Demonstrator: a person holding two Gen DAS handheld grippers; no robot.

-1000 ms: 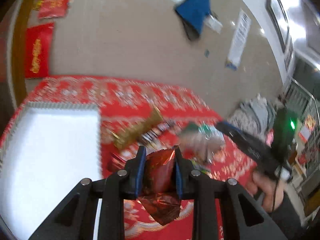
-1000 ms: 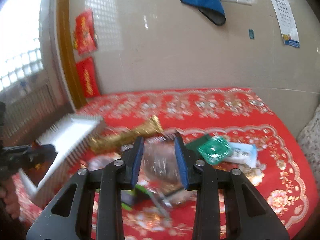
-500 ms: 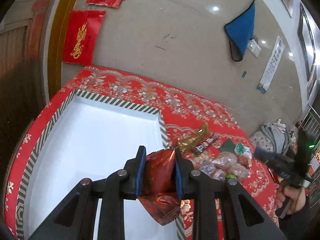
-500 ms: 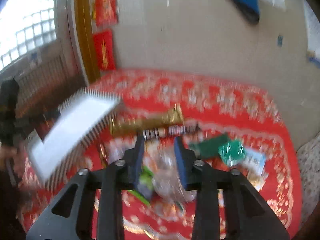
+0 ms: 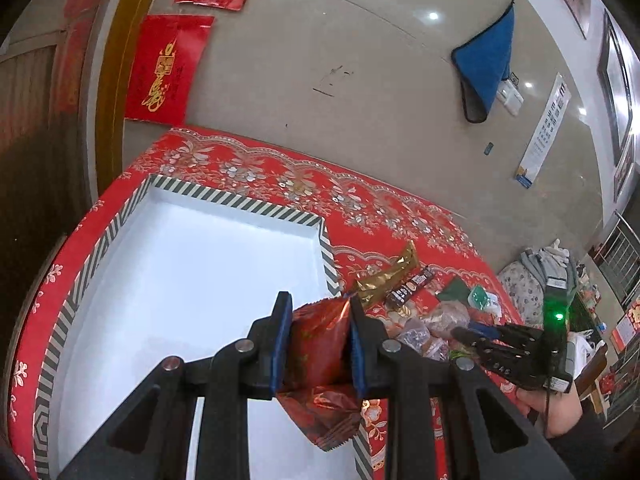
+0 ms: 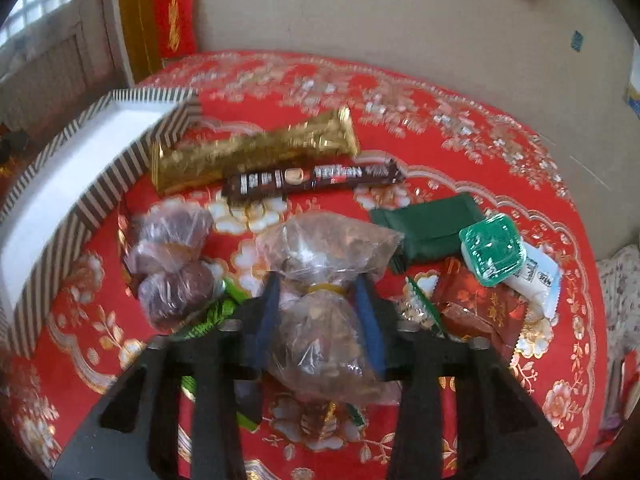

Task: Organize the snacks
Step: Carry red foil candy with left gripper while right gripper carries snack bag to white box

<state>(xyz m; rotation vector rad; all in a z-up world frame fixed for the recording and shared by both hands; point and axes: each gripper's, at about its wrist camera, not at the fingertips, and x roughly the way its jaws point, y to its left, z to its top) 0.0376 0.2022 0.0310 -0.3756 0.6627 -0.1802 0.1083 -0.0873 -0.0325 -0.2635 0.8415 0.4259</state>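
My left gripper (image 5: 318, 312) is shut on a red foil snack packet (image 5: 318, 364) and holds it above the right edge of a white box with a striped rim (image 5: 240, 202). My right gripper (image 6: 318, 288) is open, its jaws on either side of a clear bag of nuts (image 6: 324, 280) lying on the red cloth. The right gripper (image 5: 480, 334) also shows in the left wrist view over the snack pile. Around the bag lie a gold bar (image 6: 252, 152), a brown chocolate bar (image 6: 312, 180), a green packet (image 6: 428, 228) and a green jelly cup (image 6: 492, 250).
The striped box (image 6: 60, 168) stands left of the pile. Two clear bags of brown sweets (image 6: 172, 256), a red packet (image 6: 476, 308), a white packet (image 6: 536, 276) and green wrappers (image 6: 212, 316) lie on the red cloth (image 6: 440, 120). A wall rises behind the table.
My left gripper has carried the red packet from the snack pile over to the white box. My right gripper has come down around the clear bag of nuts.
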